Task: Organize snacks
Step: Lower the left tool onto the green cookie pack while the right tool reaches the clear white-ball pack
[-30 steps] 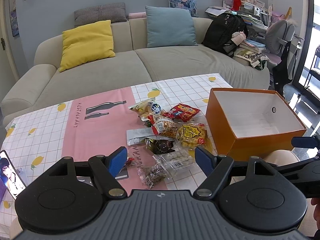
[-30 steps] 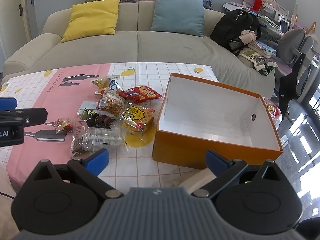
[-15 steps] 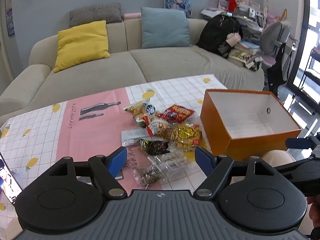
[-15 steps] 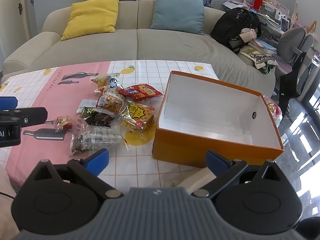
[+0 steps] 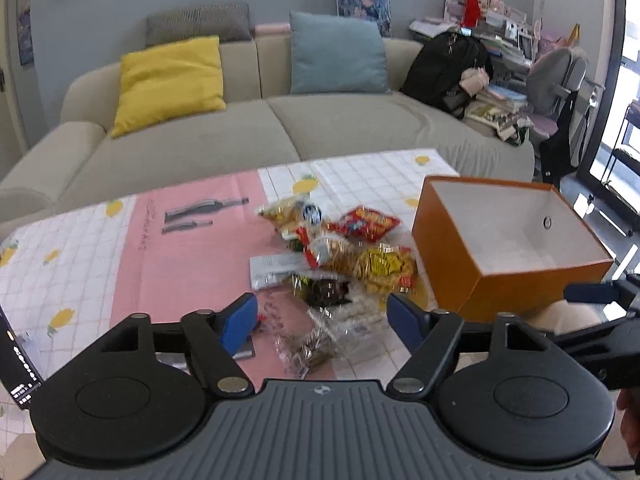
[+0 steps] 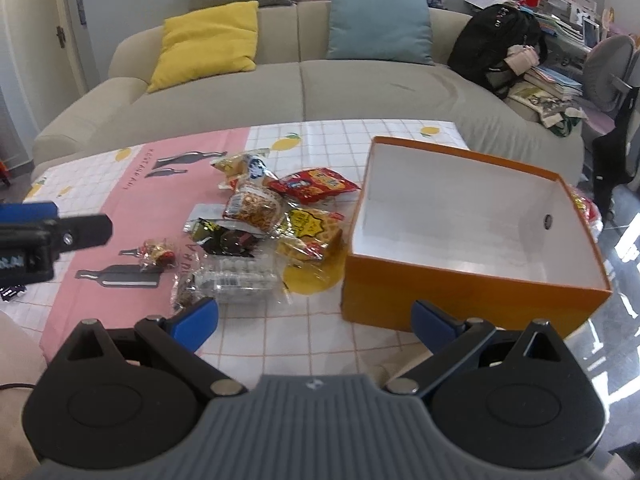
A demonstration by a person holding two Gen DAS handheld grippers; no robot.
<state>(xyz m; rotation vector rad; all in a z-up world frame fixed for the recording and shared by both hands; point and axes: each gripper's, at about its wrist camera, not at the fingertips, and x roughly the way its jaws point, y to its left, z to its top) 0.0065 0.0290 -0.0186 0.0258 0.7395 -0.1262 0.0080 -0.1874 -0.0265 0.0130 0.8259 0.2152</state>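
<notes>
The job has not really started. The orange box (image 6: 472, 300) sits on the table with its top off, and its white inside has nothing in it. All the snacks lie in a heap on the tablecloth (image 6: 120, 208), just to the left of the box.

In the heap there is a red packet (image 6: 314, 184) at the back, with a yellow packet with a blue picture (image 6: 244, 166) near it. A clear bag of peanuts (image 6: 252, 206) lies in the middle. A yellow waffle pack (image 6: 308, 234) lies closest to the box, almost touching its side. A dark packet (image 6: 228, 240) and a clear tray of little white sweets (image 6: 236, 278) are at the front. One small red candy (image 6: 158, 254) sits a little apart on the pink part of the cloth.

The left gripper (image 5: 322, 318) hangs above the front of the heap. Its blue fingers are spread wide and hold nothing. The right gripper (image 6: 314, 320) is over the near edge of the table, by the front corner of the box. Its fingers are spread wide too, with nothing between them.

So every snack still has to be picked up and put in the box. The sweets tray looks like the easiest first grab for the left gripper. The crinkly bags may slip when squeezed.
</notes>
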